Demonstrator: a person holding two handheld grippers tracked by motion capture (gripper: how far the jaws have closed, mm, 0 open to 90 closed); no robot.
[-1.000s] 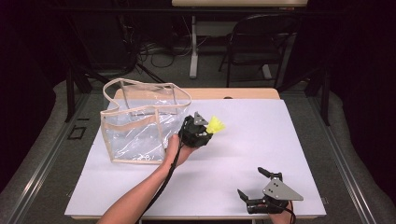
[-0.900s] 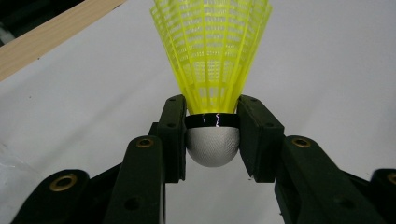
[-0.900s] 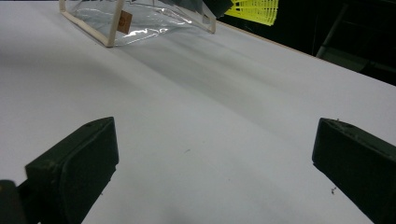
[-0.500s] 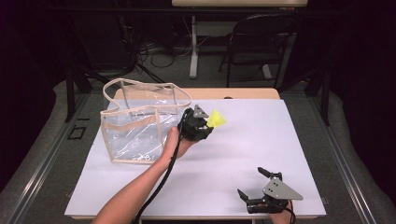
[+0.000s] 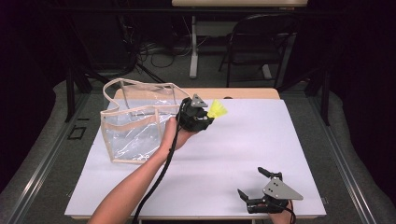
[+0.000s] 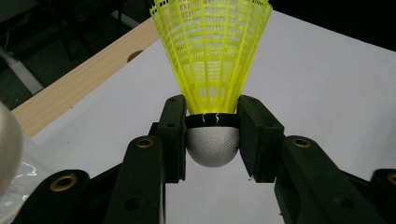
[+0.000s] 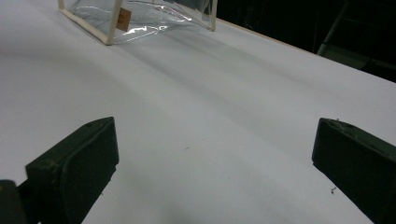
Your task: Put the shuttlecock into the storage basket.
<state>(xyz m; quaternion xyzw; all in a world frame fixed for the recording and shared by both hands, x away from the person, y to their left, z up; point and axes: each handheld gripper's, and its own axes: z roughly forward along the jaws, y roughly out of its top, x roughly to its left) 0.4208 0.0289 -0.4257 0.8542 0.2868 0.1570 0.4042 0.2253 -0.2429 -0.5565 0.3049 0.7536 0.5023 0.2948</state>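
Observation:
A yellow shuttlecock (image 5: 217,110) (image 6: 212,60) with a grey rounded cork is held in the air, and my left gripper (image 5: 208,117) (image 6: 212,140) is shut on its cork, skirt pointing away from the hand. It hangs just right of a clear plastic bag (image 5: 135,122) with cream trim that stands open on the white table (image 5: 261,140). Low at the table's front right, my right gripper (image 5: 252,184) (image 7: 212,158) rests open, nothing between its fingers. In the right gripper view the bag (image 7: 140,16) lies far ahead.
The white sheet covers a wooden table whose edge (image 5: 243,93) shows at the back. Beyond it stand a dark chair (image 5: 261,42) and cables on the floor. A black cable (image 5: 161,172) trails along the left forearm.
The left gripper has risen a little with the shuttlecock in it, staying beside the bag. The right gripper has kept still.

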